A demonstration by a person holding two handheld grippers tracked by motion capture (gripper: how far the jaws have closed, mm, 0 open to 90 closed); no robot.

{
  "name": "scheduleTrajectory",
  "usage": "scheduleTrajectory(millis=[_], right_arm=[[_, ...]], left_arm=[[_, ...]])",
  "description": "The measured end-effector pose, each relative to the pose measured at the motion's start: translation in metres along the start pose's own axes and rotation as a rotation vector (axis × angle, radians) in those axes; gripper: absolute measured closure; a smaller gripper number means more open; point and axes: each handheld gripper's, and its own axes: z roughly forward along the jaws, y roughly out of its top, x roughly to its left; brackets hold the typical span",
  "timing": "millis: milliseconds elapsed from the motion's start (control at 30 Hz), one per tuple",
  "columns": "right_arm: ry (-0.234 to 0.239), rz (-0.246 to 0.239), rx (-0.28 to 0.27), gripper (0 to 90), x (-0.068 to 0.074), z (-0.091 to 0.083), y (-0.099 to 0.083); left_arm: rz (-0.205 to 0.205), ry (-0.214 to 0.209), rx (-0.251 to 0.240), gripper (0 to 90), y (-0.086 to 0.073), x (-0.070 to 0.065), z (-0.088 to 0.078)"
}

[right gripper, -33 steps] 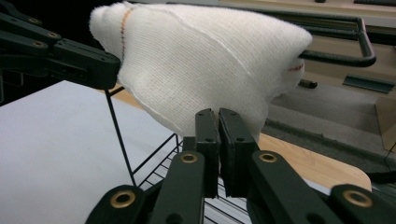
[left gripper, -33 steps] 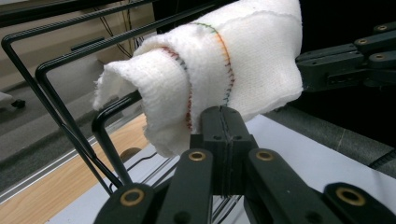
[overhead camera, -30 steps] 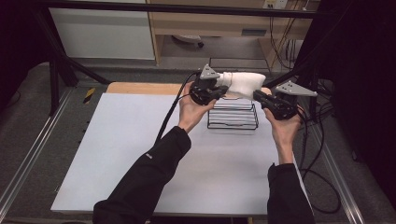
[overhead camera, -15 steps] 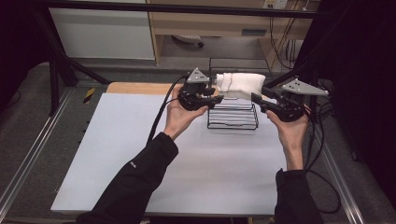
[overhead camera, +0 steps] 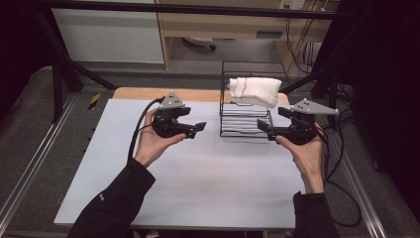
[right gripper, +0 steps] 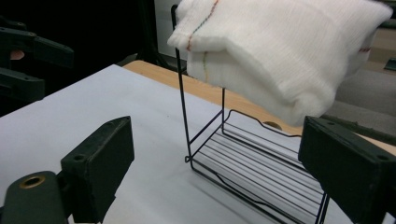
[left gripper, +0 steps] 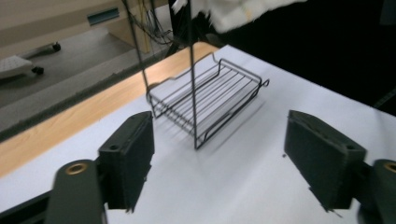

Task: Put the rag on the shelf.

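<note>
Open tongs point(left gripper: 219, 158) face a black wire rack point(left gripper: 205, 100) on the white table point(left gripper: 261, 112)

Lab workspace, black frame posts point(overhead camera: 57, 84), trailing cables point(overhead camera: 302, 49), white table point(overhead camera: 198, 183)

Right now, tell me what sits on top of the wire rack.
A folded white towel rests on the upper tier of the black wire rack. The bottom shelf beneath shows bare wires; the towel covers the top tier's own wires.

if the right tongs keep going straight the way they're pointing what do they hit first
Most likely the black wire rack: its corner upright and lower shelf lie straight ahead of the open right tongs. The folded white towel hangs higher, above that line. Depth is hard to judge.
</note>
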Motion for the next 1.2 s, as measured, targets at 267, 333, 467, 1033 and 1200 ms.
scheduleTrajectory(millis=[267,333,467,1033,1200], right_arm=[[0.024,0.017,0.046,6.0,0.005,0.005,-0.027],[0.03,0.03,0.052,5.7,0.005,0.005,-0.034],[0.032,0.04,0.055,5.4,0.005,0.006,-0.045],[0.106,0.056,0.131,3.8,0.018,0.019,-0.102],[0.128,0.055,0.172,2.9,0.021,0.023,-0.124]], left_arm=[[-0.044,0.027,0.033,12.1,-0.051,0.016,-0.029],[-0.054,0.036,0.04,9.7,-0.064,0.02,-0.036],[-0.072,0.054,0.049,6.2,-0.09,0.026,-0.048],[-0.164,0.118,0.074,4.8,-0.182,0.045,-0.079],[-0.18,0.122,0.083,4.8,-0.199,0.047,-0.085]])
